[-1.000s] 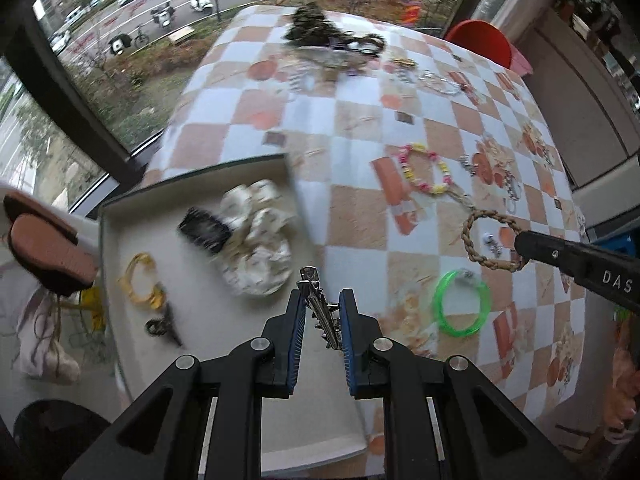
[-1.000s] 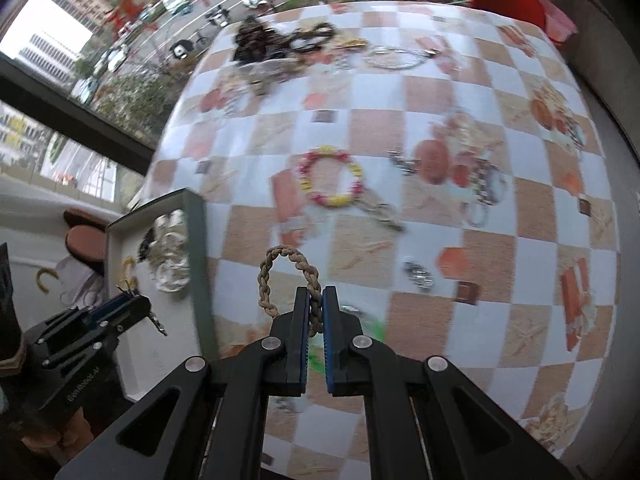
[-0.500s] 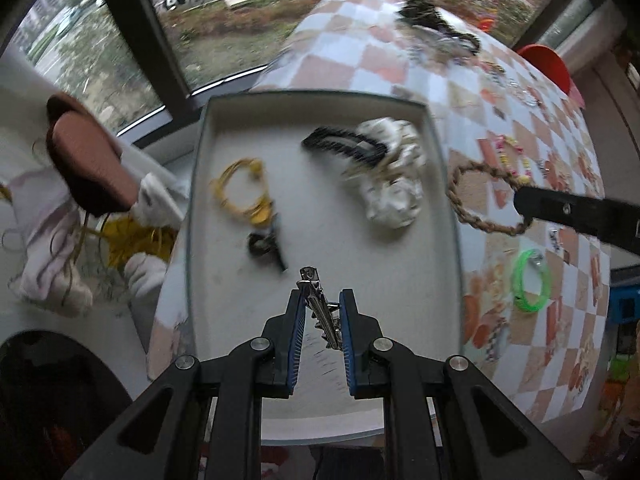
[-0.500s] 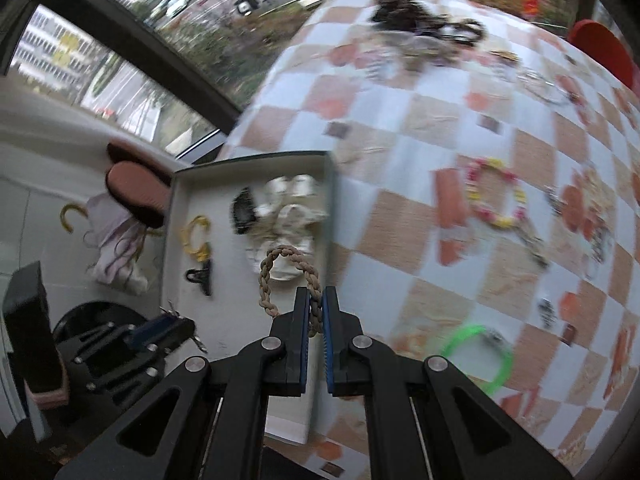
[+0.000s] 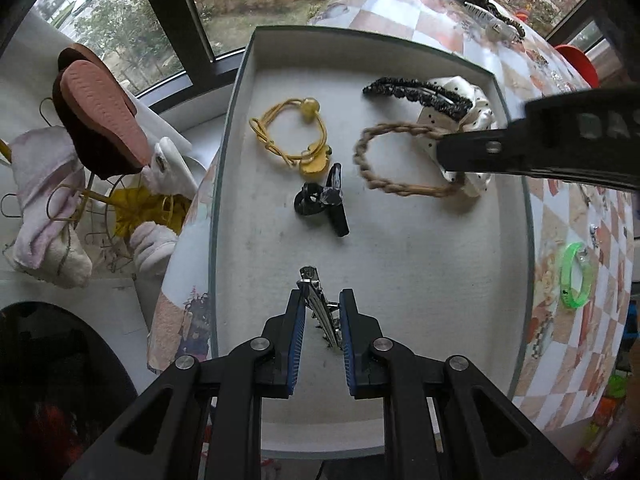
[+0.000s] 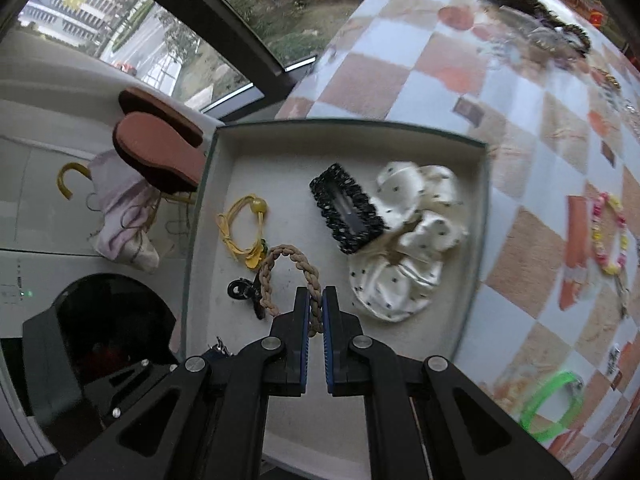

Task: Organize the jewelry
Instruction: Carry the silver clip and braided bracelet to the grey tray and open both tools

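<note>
Left gripper (image 5: 321, 314) points down over the near part of the tray (image 5: 224, 184), its jaws clamped on a small metal hair clip (image 5: 316, 300) that sticks up between the pads and hangs clear of the tray floor. Going left to right across the tray: a yellow hair tie (image 5: 292, 136) lies toward the left wall, a small black claw clip (image 5: 322, 200) sits just right of it near the middle, a black beaded barrette (image 5: 416, 94) lies toward the far right corner touching a white dotted scrunchie (image 6: 408, 240) against the right wall. Right gripper (image 6: 316, 304) is clenched on a braided tan bracelet (image 6: 288, 276), whose loop hangs above the tray, over the claw clip and the near end of the hair tie in the right wrist view.

On the checked table (image 6: 528, 240) right of the tray wait a green bangle (image 6: 552, 404) and a pink and yellow bead bracelet (image 6: 610, 236).

Risks, as I judge them: both grippers crowd the same tray, so they could knock together on release. Dropped here, the bracelet would land on the claw clip and tangle; the thin metal clip could twist or cling to a pad as the jaws part
</note>
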`<state>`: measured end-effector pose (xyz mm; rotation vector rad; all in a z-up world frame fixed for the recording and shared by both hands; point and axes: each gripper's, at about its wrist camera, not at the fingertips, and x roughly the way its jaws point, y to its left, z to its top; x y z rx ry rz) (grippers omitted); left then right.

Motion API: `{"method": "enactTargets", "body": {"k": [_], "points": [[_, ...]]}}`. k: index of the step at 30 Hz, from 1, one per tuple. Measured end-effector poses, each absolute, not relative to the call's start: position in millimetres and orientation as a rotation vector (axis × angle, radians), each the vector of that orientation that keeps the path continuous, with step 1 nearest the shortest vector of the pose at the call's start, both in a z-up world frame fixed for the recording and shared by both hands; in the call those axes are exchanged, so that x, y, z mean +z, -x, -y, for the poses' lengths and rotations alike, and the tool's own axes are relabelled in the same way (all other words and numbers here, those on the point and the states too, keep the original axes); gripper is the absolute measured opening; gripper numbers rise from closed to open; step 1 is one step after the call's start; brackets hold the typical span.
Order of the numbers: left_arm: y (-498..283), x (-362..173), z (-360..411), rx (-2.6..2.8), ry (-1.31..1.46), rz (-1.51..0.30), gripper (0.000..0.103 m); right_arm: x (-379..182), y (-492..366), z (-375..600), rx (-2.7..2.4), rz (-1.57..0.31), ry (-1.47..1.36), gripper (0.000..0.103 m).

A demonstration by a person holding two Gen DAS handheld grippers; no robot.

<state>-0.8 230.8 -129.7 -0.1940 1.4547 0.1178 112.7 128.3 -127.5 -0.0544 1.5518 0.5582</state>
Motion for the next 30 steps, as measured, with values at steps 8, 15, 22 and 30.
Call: {"method": "enactTargets", "body": {"k": [8,15,22,30], "points": [[1.2,-140.0,-224.4,0.115,0.148,-1.471,0.021,-156.2,-111.5,-136.6,0.532,-1.608,0.081,0.007],[0.8,-145.9,-222.0,0.115,0.116,-1.486,0.022,-165.9,-111.3,-140.2,0.523,-1.637,0.081,0.008],[0.0,-144.4,-218.3,0.119,0.093,-1.501,0.022,-163.9,-115.0,-135.1,0.532,-1.661,0.052,0.021],[1.1,-139.7,-213.5,0.120,0.087,-1.524,0.022,-129.1,-120.0,-117.8,0.572,-1.594,-0.044,0.048]]}}
